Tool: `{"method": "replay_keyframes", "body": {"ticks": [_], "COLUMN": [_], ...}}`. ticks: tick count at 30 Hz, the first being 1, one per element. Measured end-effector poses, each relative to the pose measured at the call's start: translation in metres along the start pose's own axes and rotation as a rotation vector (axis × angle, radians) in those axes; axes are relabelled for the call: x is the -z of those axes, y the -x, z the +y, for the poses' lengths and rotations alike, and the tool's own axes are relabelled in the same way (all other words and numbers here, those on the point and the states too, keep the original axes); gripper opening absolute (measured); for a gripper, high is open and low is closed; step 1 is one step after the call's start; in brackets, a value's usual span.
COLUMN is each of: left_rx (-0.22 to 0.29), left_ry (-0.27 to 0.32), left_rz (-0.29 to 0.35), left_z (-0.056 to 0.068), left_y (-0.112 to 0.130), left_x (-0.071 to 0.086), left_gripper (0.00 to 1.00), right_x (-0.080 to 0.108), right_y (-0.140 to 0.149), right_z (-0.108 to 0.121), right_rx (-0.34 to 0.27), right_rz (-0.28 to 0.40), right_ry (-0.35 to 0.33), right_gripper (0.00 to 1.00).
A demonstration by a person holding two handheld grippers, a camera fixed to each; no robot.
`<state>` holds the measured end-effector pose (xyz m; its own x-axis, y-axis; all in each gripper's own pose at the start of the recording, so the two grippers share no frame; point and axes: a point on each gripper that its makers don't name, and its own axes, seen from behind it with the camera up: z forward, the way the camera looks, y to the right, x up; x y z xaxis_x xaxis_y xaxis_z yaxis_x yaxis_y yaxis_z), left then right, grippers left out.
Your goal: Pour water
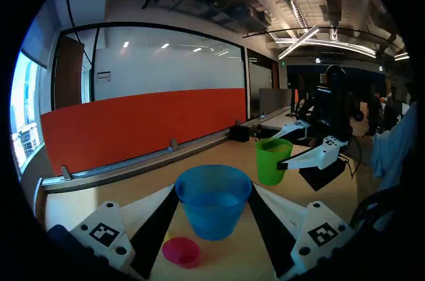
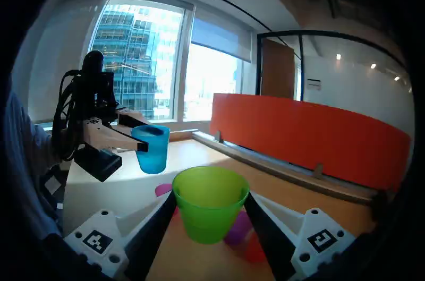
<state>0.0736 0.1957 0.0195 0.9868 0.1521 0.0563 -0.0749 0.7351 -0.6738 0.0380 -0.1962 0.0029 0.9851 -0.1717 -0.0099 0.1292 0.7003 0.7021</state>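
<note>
Pale wood counter (image 1: 234, 156), broad and mostly bare, with open room above for tipping. Left tool (image 1: 213, 189) closed by both fingers on blue cup (image 1: 213, 212), raised over the counter and seemingly part-filled with water. Right tool (image 2: 211, 196) clamped likewise on green cup (image 2: 211, 217), upright and well apart from the blue. Both probably light, thin-walled, slick and apt to flex; best gripped mid-wall. Small pink cup (image 1: 181, 252) below, easily knocked.

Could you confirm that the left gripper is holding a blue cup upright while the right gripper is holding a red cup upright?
Not quite: the right gripper holds a green cup, not a red one, as the right gripper view shows. The left gripper does hold a blue cup, and both are upright.
</note>
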Motion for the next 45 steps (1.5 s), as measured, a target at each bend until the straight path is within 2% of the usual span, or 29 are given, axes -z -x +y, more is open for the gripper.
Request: {"method": "replay_keyframes", "body": {"ticks": [14, 24, 41, 45], "left_rx": [0.002, 0.002, -0.078, -0.111], "left_ry": [-0.002, -0.009, -0.044, -0.056], "left_rz": [0.05, 0.092, 0.151, 0.161], "left_z": [-0.001, -0.002, -0.012, -0.015], "left_y": [-0.019, -0.033, -0.061, -0.069], "left_x": [0.006, 0.008, 0.011, 0.013], "left_gripper": [0.87, 0.87, 0.87, 0.87], "right_x": [-0.003, -0.005, -0.013, -0.016], "right_y": [-0.026, -0.031, -0.033, -0.033], "right_z": [-0.006, -0.01, -0.03, -0.035], "right_rx": [0.015, 0.019, 0.022, 0.024], "right_rz": [0.045, 0.054, 0.067, 0.068], "right_ry": [-0.013, -0.023, -0.079, -0.091], "right_gripper": [0.92, 0.92, 0.92, 0.92]}}
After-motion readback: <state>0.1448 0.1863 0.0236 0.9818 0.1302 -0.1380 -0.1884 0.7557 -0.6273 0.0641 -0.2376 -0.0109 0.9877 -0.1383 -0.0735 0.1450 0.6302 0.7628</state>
